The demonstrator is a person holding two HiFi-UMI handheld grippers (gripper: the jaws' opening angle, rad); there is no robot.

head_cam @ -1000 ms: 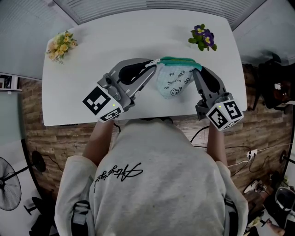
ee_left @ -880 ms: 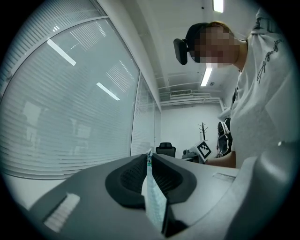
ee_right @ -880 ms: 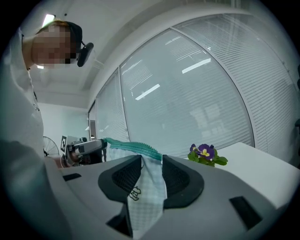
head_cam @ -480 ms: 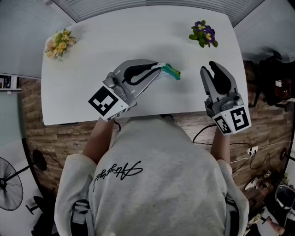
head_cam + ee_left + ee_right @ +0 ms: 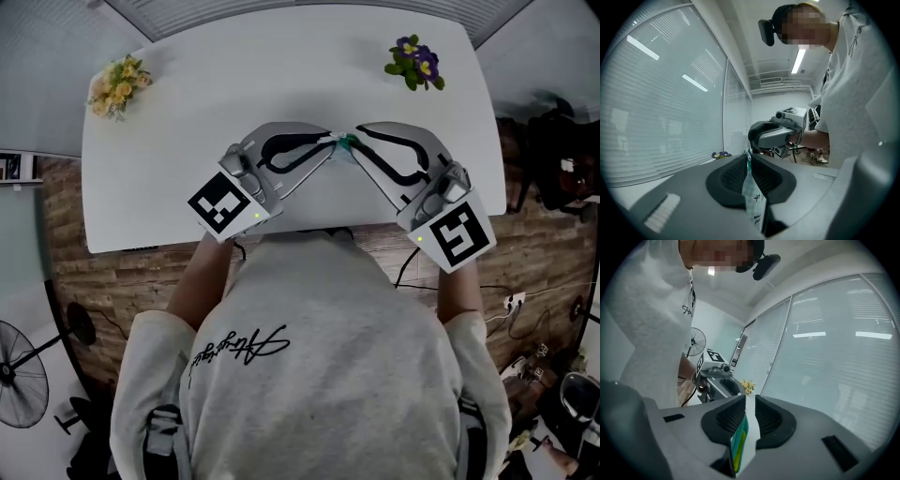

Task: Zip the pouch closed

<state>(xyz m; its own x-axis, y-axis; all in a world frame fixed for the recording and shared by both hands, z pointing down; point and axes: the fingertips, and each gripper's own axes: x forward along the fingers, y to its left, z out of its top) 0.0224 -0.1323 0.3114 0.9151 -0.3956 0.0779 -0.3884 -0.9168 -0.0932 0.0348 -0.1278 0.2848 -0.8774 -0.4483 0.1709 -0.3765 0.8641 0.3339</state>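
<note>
My left tongs [image 5: 749, 159] pinch the pouch [image 5: 753, 199] by its cloth end. My right tongs [image 5: 750, 401], which have just been closing, nip its teal zip edge [image 5: 738, 442], so it sits between the two tips. It looks light and floppy, so I'd grip by the zip and keep it taut. Bare tabletop [image 5: 234, 75] lies ahead, its near edge back under my hands.

Grey sweatshirt [image 5: 328, 394], black script print [image 5: 239, 356]

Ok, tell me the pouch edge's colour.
Teal with yellow-green; the pouch shows it best in the right gripper view.
</note>
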